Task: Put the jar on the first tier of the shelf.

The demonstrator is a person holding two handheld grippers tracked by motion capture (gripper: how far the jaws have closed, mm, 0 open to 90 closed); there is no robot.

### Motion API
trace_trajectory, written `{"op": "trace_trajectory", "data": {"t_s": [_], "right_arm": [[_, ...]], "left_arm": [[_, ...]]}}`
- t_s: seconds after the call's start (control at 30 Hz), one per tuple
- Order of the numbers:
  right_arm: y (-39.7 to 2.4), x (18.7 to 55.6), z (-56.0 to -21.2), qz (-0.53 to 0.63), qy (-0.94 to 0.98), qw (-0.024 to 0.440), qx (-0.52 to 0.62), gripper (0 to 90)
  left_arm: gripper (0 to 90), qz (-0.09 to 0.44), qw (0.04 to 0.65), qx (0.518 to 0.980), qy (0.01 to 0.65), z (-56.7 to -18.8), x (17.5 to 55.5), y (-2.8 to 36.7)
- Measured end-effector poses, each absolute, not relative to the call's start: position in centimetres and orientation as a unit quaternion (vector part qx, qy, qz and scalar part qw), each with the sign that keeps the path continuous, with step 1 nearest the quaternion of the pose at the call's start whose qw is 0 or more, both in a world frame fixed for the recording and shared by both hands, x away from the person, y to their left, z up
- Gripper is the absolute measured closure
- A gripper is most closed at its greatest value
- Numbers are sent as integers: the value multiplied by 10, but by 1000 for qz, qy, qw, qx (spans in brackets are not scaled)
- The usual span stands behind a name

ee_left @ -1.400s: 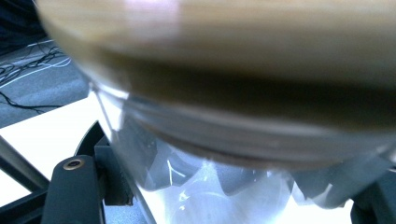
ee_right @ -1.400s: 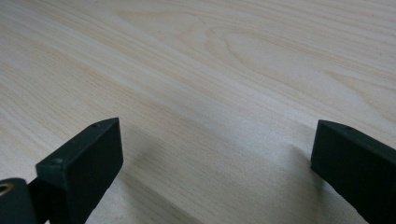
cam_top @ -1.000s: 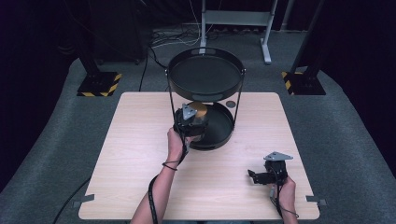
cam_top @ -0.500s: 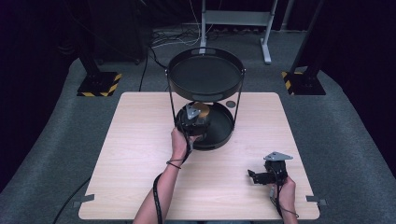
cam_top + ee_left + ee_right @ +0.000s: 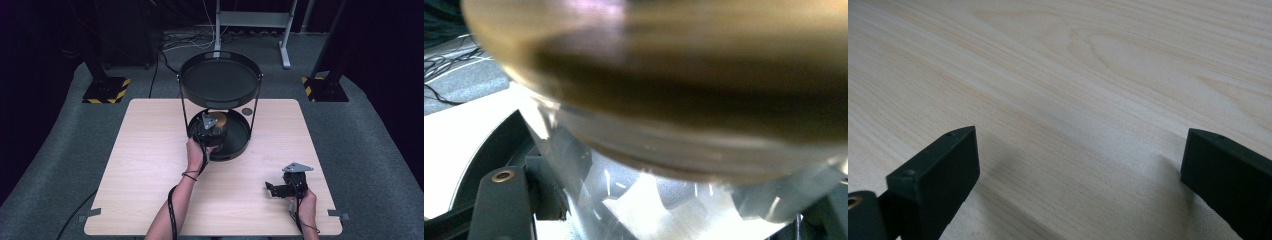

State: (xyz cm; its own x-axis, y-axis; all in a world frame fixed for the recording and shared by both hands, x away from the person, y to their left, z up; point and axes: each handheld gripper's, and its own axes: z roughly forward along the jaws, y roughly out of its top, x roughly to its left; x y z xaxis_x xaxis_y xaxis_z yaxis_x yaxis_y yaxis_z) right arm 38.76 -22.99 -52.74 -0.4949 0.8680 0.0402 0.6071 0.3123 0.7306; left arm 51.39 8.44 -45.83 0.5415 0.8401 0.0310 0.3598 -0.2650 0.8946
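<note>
A black two-tier stand sits at the back middle of the wooden table [image 5: 145, 155], with an upper tray [image 5: 220, 80] and a lower tray [image 5: 239, 144]. My left gripper [image 5: 215, 124] reaches over the lower tray's left part, under the upper tray. It is shut on a clear glass jar with a gold lid [image 5: 220, 118]. The left gripper view shows the jar [image 5: 684, 100] blurred and very close, between the jaws of my left gripper [image 5: 669, 212]. Near the table's front right my right gripper [image 5: 271, 189] lies low, pointing left. Up close my right gripper [image 5: 1078, 175] is open over bare wood.
A small dark disc [image 5: 246, 111] lies on the table just behind the stand's right post [image 5: 256, 107]. On the grey carpet beyond the table stand yellow-and-black striped bases [image 5: 106, 90] and a metal frame [image 5: 252, 20] with cables. The table's left half is bare wood.
My left gripper has carried the jar to the right and farther in over the lower tray. The right gripper has stayed where it was.
</note>
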Motion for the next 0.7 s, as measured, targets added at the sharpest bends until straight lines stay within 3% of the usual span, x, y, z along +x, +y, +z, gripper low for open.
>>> {"op": "trace_trajectory", "data": {"t_s": [0.7], "right_arm": [[-230, 388, -527, 356, 788, 184, 467, 16]], "left_arm": [[258, 269, 455, 742, 412, -475, 519, 73]]}}
